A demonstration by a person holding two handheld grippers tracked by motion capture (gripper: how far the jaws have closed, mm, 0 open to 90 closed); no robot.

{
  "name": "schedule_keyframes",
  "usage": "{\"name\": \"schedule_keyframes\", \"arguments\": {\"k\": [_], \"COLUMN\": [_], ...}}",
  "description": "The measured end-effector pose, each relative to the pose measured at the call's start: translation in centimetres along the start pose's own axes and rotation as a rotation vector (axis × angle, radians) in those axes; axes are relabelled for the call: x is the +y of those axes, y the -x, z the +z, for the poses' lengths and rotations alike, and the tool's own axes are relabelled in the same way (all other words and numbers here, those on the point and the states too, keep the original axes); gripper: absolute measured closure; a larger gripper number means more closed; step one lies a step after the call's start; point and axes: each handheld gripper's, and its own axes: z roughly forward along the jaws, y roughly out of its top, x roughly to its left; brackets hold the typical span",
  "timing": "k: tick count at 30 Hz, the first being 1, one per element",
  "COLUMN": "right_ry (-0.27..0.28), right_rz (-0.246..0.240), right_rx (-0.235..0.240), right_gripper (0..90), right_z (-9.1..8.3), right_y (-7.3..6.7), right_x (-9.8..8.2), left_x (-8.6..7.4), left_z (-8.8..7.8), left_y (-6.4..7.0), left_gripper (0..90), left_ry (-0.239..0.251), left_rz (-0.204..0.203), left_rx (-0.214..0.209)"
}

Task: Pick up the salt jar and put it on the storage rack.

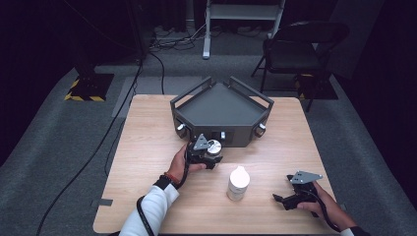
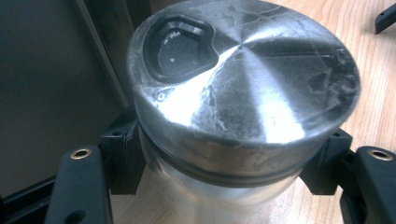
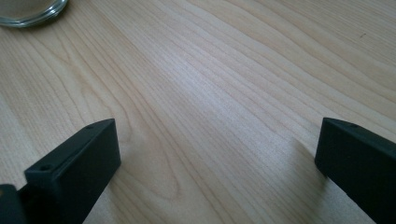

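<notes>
A glass jar with a brushed metal lid (image 2: 243,88) stands on the wooden table just in front of the dark grey tray (image 1: 221,105). My left gripper (image 2: 224,158) is shut on it, one black pad pressing each side just under the lid. The high view shows this jar (image 1: 214,146) and the left gripper (image 1: 213,155) near the tray's front wall. A white-capped bottle (image 1: 238,183) stands upright in the middle of the table. To its right my right gripper (image 1: 279,200) rests low, pointing left. Its jaws (image 3: 217,154) are wide open over bare wood.
The tray's dark wall (image 2: 56,84) rises close behind the held jar. A glass base (image 3: 28,11) sits at the top left of the right gripper view. A folding chair (image 1: 295,49) and cables lie on the floor beyond the table's far edge.
</notes>
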Motion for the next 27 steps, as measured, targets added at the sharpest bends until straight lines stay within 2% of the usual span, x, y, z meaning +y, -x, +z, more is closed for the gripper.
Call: {"name": "schedule_keyframes", "arguments": {"k": [12, 16, 22, 27], "right_ry": [0.0, 0.0, 0.0, 0.0], "right_rz": [-0.005, -0.006, -0.007, -0.007], "right_rx": [0.004, 0.006, 0.007, 0.007], "right_gripper": [0.0, 0.0, 0.0, 0.0], "right_z": [0.0, 0.1, 0.1, 0.1], "right_y": [0.1, 0.1, 0.1, 0.1], "right_x": [0.0, 0.1, 0.1, 0.1], "left_x": [0.5, 0.4, 0.6, 1.0], "left_z": [-0.6, -1.0, -1.9, -2.8], "left_y": [0.1, 0.0, 0.6, 0.9], "left_gripper": [29.9, 29.9, 30.0, 30.0], "left_ry": [-0.02, -0.001, 0.039, 0.066], "left_rz": [-0.005, -0.027, -0.021, -0.021], "left_rx": [-0.005, -0.002, 0.021, 0.017]}}
